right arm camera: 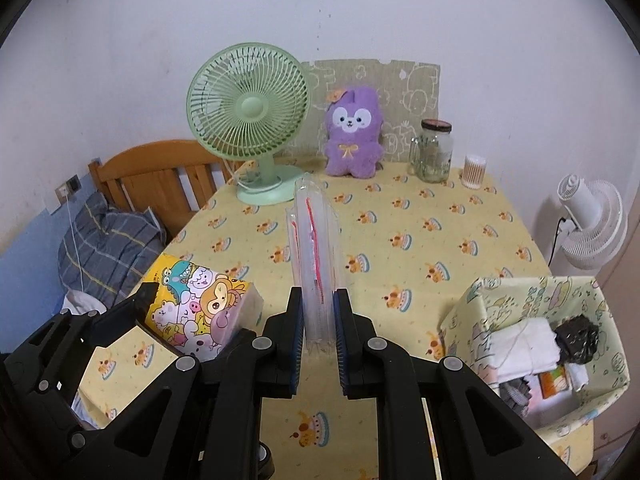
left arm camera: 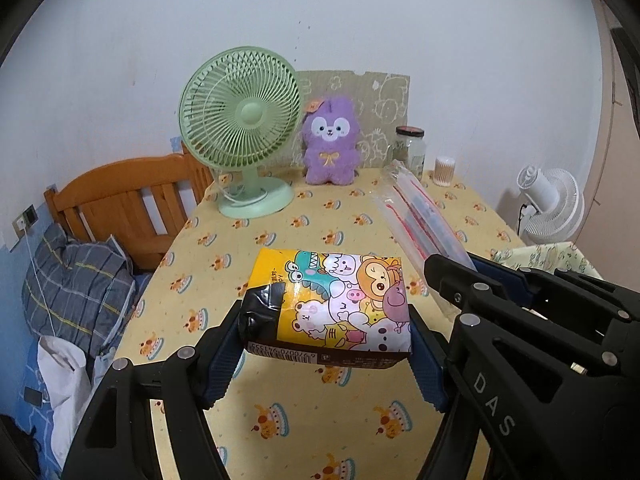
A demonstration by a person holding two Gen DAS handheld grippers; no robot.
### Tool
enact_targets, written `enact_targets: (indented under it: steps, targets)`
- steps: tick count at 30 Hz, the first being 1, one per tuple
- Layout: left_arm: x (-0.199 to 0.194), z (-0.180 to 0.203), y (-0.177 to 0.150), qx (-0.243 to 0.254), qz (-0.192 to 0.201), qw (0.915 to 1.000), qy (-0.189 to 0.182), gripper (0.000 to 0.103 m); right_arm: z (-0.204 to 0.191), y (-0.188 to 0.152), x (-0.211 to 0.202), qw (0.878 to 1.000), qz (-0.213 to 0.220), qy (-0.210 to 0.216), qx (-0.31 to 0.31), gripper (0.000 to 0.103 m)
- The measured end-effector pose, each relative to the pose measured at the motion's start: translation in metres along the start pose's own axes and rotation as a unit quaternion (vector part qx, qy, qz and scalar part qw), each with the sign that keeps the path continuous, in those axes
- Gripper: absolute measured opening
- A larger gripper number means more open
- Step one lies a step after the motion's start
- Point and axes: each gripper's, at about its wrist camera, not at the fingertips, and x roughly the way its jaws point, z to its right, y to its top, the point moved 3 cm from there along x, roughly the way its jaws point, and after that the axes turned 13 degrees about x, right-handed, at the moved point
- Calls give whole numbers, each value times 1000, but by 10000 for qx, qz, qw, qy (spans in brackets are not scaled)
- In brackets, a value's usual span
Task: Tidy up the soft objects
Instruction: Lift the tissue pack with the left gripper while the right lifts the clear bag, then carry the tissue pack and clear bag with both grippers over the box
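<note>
My left gripper point(left arm camera: 326, 354) is shut on a soft yellow tissue pack point(left arm camera: 332, 304) printed with cartoon animals, held above the table; the same tissue pack point(right arm camera: 200, 304) shows at the left of the right wrist view. My right gripper point(right arm camera: 318, 340) is shut on a clear plastic zip bag point(right arm camera: 316, 256) with a red seal line, which stands up edge-on between the pads. That zip bag point(left arm camera: 416, 216) also appears to the right of the pack in the left wrist view. A purple plush toy point(right arm camera: 352, 138) sits upright at the table's far edge.
A green desk fan point(right arm camera: 250, 120) stands far left on the yellow tablecloth point(right arm camera: 420, 240). A glass jar point(right arm camera: 434, 152) and a cotton swab tub point(right arm camera: 474, 171) stand far right. A patterned fabric box point(right arm camera: 560, 292) with folded cloths sits near right. A wooden bed frame point(left arm camera: 132, 200) lies left.
</note>
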Motion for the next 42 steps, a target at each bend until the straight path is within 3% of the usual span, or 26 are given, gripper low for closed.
enact_targets:
  steps: [18, 42]
  targets:
    - [-4, 37, 25, 51, 243, 9996, -126, 76, 35, 21, -20, 9997, 236, -102, -32, 16]
    - [3, 104, 52, 409, 463, 9964, -576, 76, 104, 32, -42, 9975, 475, -486, 195, 16]
